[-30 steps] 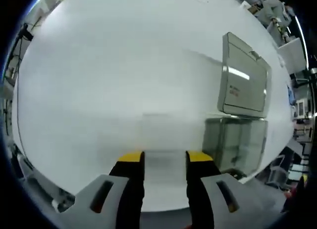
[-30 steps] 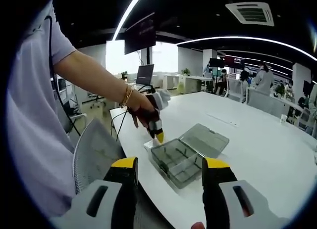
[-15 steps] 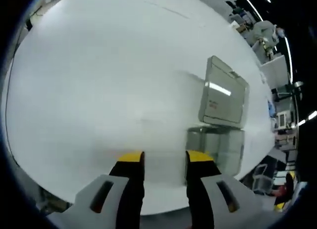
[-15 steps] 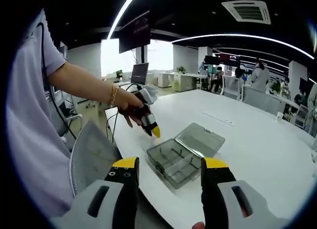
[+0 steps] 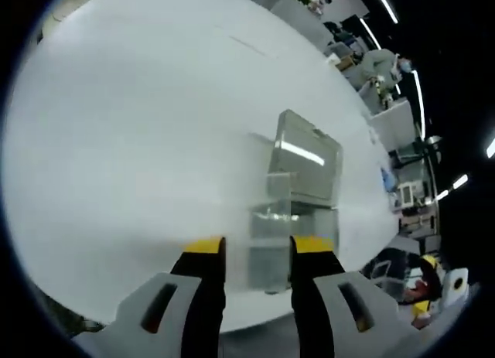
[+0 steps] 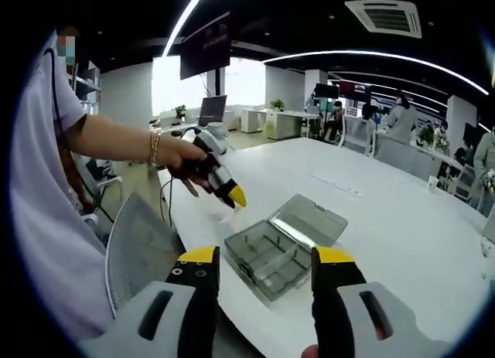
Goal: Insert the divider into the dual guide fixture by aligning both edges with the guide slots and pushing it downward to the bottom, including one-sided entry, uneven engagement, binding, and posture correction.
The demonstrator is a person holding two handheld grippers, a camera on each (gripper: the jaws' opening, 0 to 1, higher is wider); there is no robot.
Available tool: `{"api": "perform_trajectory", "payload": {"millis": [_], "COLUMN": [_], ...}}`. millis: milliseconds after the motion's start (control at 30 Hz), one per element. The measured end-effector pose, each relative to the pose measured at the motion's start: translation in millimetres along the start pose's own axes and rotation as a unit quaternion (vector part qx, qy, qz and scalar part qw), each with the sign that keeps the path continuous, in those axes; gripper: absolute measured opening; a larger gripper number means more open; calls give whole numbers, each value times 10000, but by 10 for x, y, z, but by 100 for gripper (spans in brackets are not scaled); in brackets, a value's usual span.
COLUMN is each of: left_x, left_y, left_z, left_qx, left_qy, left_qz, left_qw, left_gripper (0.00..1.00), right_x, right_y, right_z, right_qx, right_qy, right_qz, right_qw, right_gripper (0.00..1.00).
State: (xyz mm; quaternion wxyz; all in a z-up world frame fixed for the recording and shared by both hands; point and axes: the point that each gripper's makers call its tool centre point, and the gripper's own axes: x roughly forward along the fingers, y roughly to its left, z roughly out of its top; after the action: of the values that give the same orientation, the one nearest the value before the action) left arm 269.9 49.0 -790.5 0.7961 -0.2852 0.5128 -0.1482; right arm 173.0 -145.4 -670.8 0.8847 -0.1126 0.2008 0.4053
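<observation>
A clear grey compartment box (image 6: pixel 267 256) with its lid (image 6: pixel 311 219) flung open lies near the white table's (image 6: pixel 402 242) front edge. Inner partitions split the tray into several cells. In the left gripper view the same box (image 5: pixel 290 219) stands just beyond the jaws, its lid (image 5: pixel 307 168) further off. My left gripper (image 5: pixel 259 246) is open with nothing between its yellow tips. A person's hand holds that left gripper (image 6: pixel 224 189) above and to the left of the box, not touching it. My right gripper (image 6: pixel 267 255) is open, hovering short of the table edge.
A grey mesh chair back (image 6: pixel 139 250) stands between the person and the table edge. The person's sleeve and torso (image 6: pixel 46 219) take up the left side. Desks, monitors and other people (image 6: pixel 402 122) are far behind. Bare tabletop (image 5: pixel 139 126) stretches beyond the box.
The left gripper's camera has swung toward the box, which now sits nearly in line with its jaws. In the right gripper view the hand-held left gripper has lifted slightly up and left of the box.
</observation>
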Motion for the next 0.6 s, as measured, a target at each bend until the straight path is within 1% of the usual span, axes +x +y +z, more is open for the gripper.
{"api": "perform_trajectory", "payload": {"millis": [200,300,467,600], "left_x": [-10,-6,21,57], "left_y": [-197,-286,-395,-497], "left_z": [7,40,56,47], "left_qx": [-30,-104,-141,-142], "left_qy": [-44,-85,-71,-27], "left_qz": [-415,-630,-879,-1090], "left_qw": [9991,9979,9960,9939], "left_gripper": [30,30,30,30], "right_x": [23,13,-9,28], "right_y": [13,-9,-82,-108], "right_z": [66,115,214,256], "right_qx": [33,37,91,114], "right_qy": [54,67,69,110], "right_qz": [-63,-136,-314,-405], "right_qw": [10000,9999,9994,9991], "right_gripper": [42,42,41,40]}}
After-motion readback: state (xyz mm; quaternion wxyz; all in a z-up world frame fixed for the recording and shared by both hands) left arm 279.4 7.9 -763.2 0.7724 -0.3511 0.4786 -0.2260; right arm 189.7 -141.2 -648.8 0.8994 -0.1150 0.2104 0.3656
